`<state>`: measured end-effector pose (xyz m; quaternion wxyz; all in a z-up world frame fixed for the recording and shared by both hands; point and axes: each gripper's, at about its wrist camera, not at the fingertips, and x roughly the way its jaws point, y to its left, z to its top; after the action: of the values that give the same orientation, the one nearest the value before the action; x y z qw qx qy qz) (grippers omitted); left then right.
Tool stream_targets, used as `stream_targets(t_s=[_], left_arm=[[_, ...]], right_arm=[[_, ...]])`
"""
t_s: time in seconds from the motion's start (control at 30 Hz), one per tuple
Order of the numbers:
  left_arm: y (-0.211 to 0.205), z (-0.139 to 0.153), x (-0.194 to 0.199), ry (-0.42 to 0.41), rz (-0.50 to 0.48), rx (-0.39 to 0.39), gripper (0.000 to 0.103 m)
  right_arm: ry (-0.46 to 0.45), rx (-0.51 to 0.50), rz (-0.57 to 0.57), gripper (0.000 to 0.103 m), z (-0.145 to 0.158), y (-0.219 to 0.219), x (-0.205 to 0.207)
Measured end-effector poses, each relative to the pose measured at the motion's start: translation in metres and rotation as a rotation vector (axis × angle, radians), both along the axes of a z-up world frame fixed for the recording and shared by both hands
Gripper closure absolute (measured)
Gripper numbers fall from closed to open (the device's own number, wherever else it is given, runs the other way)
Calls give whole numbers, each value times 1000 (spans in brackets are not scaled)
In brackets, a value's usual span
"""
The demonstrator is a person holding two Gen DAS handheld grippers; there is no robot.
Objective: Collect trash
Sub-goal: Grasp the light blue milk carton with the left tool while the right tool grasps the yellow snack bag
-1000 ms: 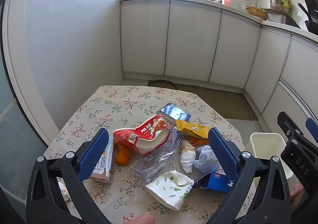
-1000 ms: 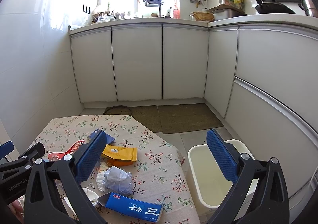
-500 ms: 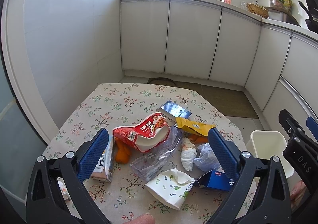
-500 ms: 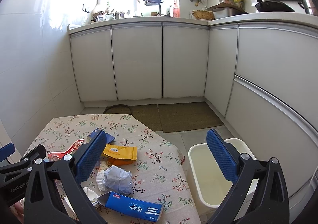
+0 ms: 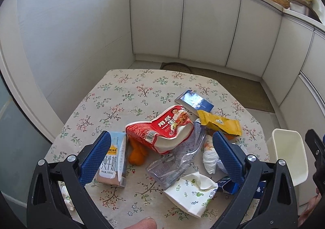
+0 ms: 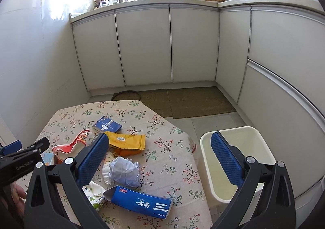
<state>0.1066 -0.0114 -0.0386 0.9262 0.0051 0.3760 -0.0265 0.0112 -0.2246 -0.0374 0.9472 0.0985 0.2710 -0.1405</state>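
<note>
Both your left gripper (image 5: pixel 160 155) and right gripper (image 6: pixel 159 161) hang wide open and empty over the trash pile (image 5: pixel 178 143) at frame centre, bin (image 6: pixel 233 160) lower right, so a careless grab may snag the tablecloth (image 5: pixel 126 94) or scatter the crumpled tissue (image 6: pixel 124 172).

Left gripper (image 5: pixel 160 155): tipped further down over the table (image 5: pixel 126 94) since a second ago; milk carton (image 5: pixel 113 160) now plainly exposed beside its left finger. Right gripper (image 6: pixel 158 160): likewise lowered, bin (image 6: pixel 205 147) and blue box (image 6: pixel 142 204) riding higher in view.
</note>
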Motion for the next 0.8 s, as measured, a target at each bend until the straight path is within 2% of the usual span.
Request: stream_targets(t_s=[0.07,0.23,0.33,0.43,0.5,0.63,0.7,0.73,0.8], left_arm=[[13,-6,15,60,8,-25,7],[49,-36,56,286,15,-154,7],[61,-55,68,379,44,-134,7],[67,-65,71,405,61,-103,7],[68,-65,75,414,46,-114,7],[65,-64,84,457,31,-263,7],[71,-63,86,472,81,-305,7],[76,-62,87,467,118,-289,7],[84,-63,90,464,162,-201,7]], right_arm=[[18,21,10,5,-4,-2,4],[103,92,59,5,-18,-7,17],[141,133,85,5,-26,-7,23],[185,159,91,5,-31,-12,28],[211,195,91,5,-34,-16,30],[248,254,82,5,-41,-23,32],[256,254,77,5,-43,-25,32],[257,251,74,5,-43,-26,31],[260,247,72,5,-43,-27,31]])
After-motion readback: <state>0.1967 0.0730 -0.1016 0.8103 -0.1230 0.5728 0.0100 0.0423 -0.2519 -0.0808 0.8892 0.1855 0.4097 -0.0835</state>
